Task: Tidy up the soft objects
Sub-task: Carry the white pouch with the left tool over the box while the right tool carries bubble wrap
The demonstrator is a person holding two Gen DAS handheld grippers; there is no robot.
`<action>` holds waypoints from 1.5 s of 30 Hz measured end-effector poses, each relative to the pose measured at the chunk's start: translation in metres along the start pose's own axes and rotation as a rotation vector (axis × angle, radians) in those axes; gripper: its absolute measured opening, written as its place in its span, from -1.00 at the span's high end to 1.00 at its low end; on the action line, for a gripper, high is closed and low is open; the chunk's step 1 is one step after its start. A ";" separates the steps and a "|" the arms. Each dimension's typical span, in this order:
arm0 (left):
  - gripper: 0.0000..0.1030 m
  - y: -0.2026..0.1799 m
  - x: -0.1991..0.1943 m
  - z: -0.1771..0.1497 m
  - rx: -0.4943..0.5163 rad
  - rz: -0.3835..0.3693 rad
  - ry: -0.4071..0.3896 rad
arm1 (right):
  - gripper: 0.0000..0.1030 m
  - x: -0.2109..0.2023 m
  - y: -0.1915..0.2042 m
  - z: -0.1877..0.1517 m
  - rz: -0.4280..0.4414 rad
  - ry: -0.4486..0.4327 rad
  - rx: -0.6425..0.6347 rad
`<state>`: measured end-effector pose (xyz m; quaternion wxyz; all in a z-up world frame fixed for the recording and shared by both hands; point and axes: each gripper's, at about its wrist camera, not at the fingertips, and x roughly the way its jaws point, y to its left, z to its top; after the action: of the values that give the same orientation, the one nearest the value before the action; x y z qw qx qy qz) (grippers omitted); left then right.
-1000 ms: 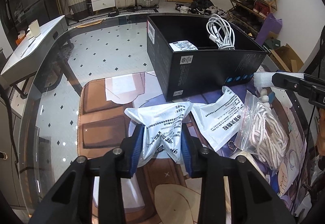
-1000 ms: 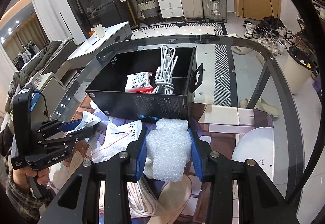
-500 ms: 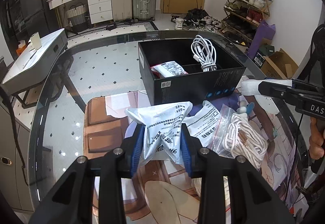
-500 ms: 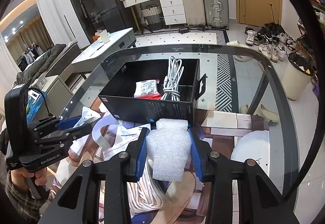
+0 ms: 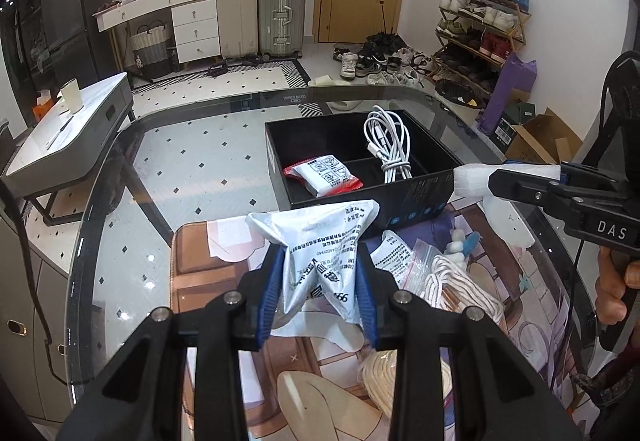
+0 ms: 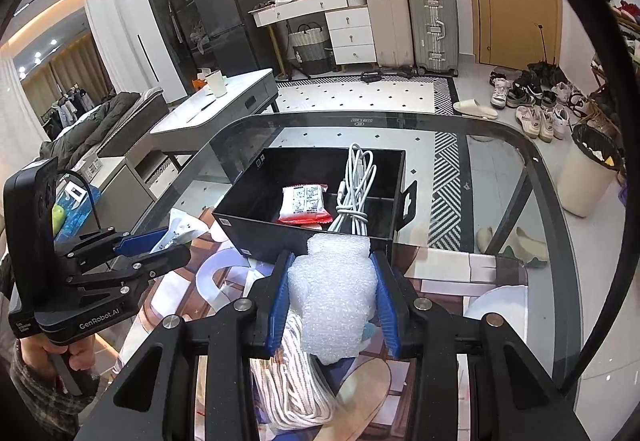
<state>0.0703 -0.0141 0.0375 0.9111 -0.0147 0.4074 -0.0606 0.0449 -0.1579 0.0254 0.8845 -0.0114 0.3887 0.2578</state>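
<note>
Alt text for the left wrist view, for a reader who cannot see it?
The left gripper pinches a crumpled silver-white printed pouch above a glass table. Beyond it, a black divided box holds a red-edged packet and a coiled white cable; at right, the right gripper holds white foam wrap.

We count one black box (image 5: 416,197) with one red-edged packet (image 5: 323,174) and one white cable (image 5: 387,145) inside, two silver pouches (image 5: 320,241) (image 5: 394,255), one foam piece (image 6: 334,293), and two rope bundles (image 5: 464,291) (image 5: 382,381).

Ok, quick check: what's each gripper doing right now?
Left gripper: closed on the white printed pouch.
Right gripper: closed on the white foam wrap.
</note>
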 end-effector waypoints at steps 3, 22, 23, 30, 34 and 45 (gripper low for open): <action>0.36 -0.002 -0.002 0.005 0.003 -0.004 -0.007 | 0.25 -0.001 0.001 0.004 0.001 -0.008 -0.004; 0.36 -0.004 0.008 0.033 0.025 -0.005 -0.032 | 0.25 0.000 0.001 0.032 0.005 -0.040 -0.019; 0.36 -0.004 0.009 0.034 0.027 -0.004 -0.033 | 0.25 0.000 0.001 0.034 0.005 -0.043 -0.017; 0.36 -0.005 0.017 0.047 0.039 -0.012 -0.030 | 0.25 0.006 -0.004 0.044 0.007 -0.052 -0.001; 0.36 -0.004 0.022 0.053 0.039 -0.010 -0.027 | 0.25 0.009 -0.006 0.049 0.006 -0.057 0.003; 0.36 -0.002 0.037 0.068 0.039 -0.017 -0.030 | 0.25 0.019 -0.007 0.062 0.009 -0.063 -0.006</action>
<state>0.1456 -0.0217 0.0554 0.9167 -0.0013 0.3923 -0.0760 0.1011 -0.1417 0.0546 0.8949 -0.0043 0.3601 0.2634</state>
